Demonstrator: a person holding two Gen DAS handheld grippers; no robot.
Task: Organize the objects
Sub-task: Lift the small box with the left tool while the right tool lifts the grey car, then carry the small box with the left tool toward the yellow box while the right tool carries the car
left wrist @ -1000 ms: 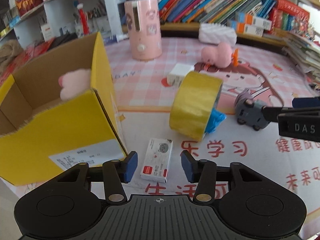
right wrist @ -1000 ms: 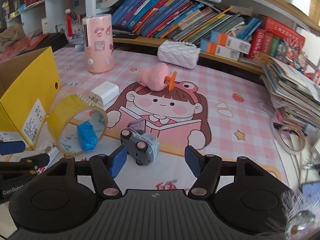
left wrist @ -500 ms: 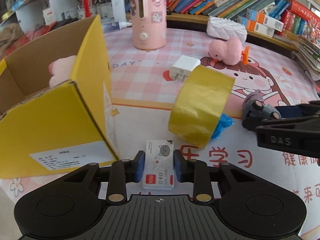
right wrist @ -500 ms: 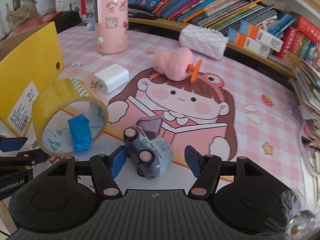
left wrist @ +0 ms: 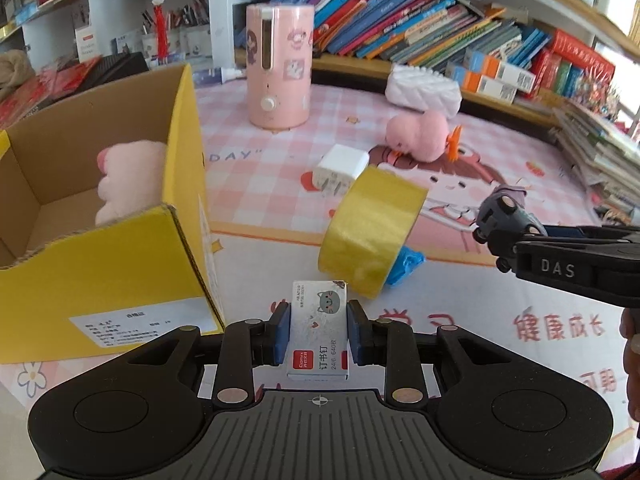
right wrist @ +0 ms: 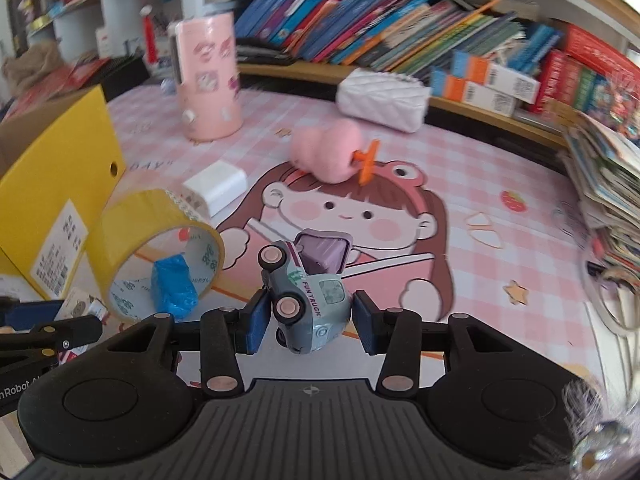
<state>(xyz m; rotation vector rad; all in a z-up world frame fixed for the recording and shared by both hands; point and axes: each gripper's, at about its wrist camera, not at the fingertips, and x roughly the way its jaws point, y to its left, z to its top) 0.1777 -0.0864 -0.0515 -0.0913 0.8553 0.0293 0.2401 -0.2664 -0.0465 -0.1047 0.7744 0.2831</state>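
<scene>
Gripping step: the staple box is clamped between the pads of the left gripper, near the yellow carton.
Right gripper: jaws set around the toy truck, tilted nose-down; contact on both pads cannot be told.
Next move: transfer to the carton is judged due; lift above its near wall is required.
Carton contents: a pink plush, at the far right corner.
Tape roll: a blue packet lies inside its ring.
</scene>
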